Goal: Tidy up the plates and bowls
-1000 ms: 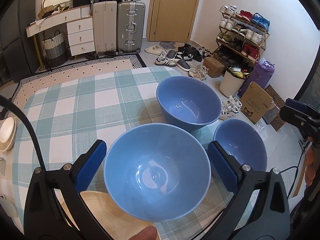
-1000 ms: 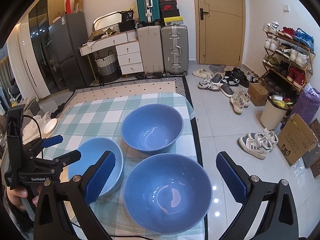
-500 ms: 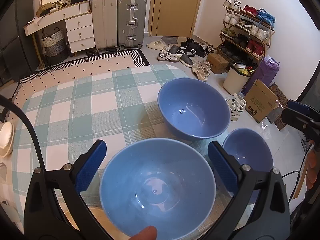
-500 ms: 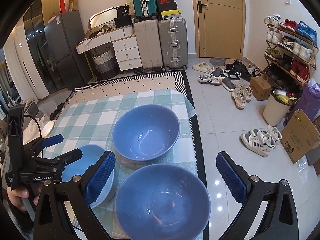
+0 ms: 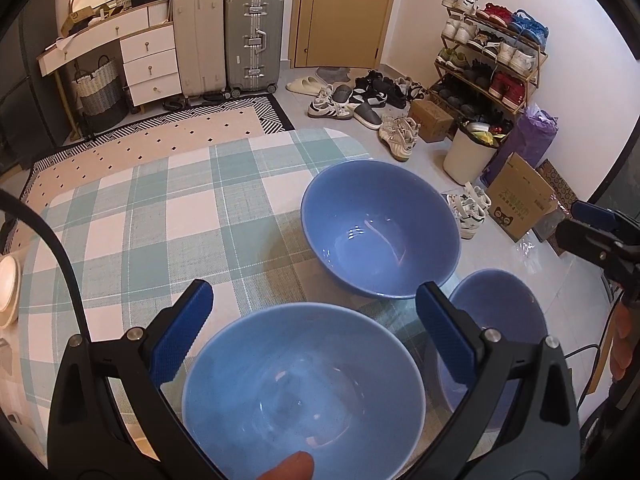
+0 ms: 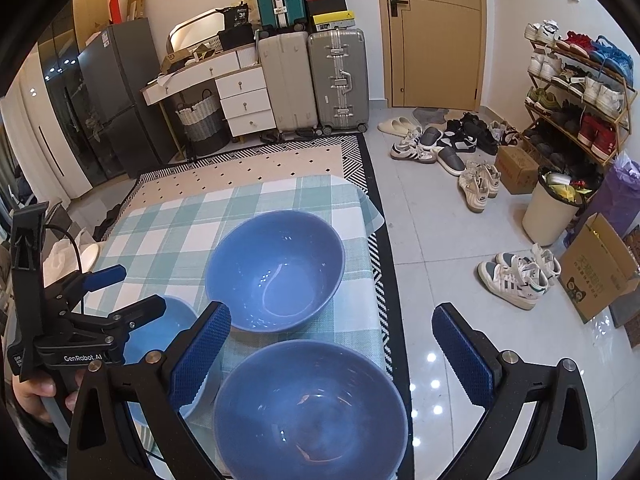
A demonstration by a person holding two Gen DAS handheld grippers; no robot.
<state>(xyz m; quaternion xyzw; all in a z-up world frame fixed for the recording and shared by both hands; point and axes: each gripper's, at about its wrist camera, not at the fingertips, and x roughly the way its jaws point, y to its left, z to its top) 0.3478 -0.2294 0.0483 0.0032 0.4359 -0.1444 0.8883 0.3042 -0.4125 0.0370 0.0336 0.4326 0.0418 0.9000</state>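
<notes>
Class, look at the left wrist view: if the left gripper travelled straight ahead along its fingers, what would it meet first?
Probably the near blue bowl, which already sits between the open fingers of the left gripper. The far blue bowl lies beyond; depth is uncertain.

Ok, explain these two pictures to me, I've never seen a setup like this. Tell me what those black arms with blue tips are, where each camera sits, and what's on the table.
There is no robot here. A person holds a hand-operated two-finger clamp in each hand, and each clamp carries a wide-angle camera looking forward along its blue-padded fingers.

One picture is from the left gripper, the other from the right gripper. Each also shows the other clamp at its edge.

On the checked tablecloth sit three blue bowls: a far bowl, a left near bowl under the left clamp, and a right near bowl under the right clamp, at the table's edge.

Both clamps are open, their fingers spread wider than the bowls. Nothing is held.
</notes>
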